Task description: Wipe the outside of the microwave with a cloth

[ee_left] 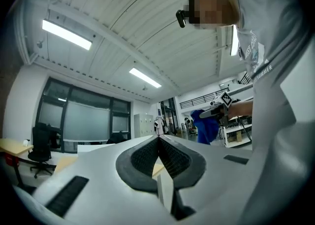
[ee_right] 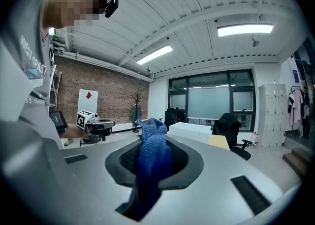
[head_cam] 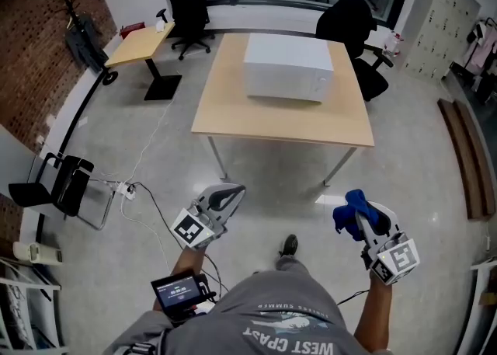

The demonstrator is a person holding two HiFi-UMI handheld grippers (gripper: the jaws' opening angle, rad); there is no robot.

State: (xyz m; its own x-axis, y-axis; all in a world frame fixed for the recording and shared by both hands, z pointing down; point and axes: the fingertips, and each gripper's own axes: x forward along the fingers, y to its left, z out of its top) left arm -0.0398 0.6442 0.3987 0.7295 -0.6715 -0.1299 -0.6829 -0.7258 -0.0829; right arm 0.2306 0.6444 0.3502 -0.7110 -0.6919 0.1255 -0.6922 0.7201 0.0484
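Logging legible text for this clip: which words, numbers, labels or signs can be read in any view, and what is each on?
"WEST COAST": large print on the person's grey shirt, upside down in the head view.
"SUMMER": smaller print on the same shirt; the words beside it are too small to read.
Handheld screen: lit figures, too small to read.
White board on the brick wall: a red diamond, no words.

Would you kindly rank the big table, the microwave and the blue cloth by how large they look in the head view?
1. big table
2. microwave
3. blue cloth, smallest even though nearest the camera
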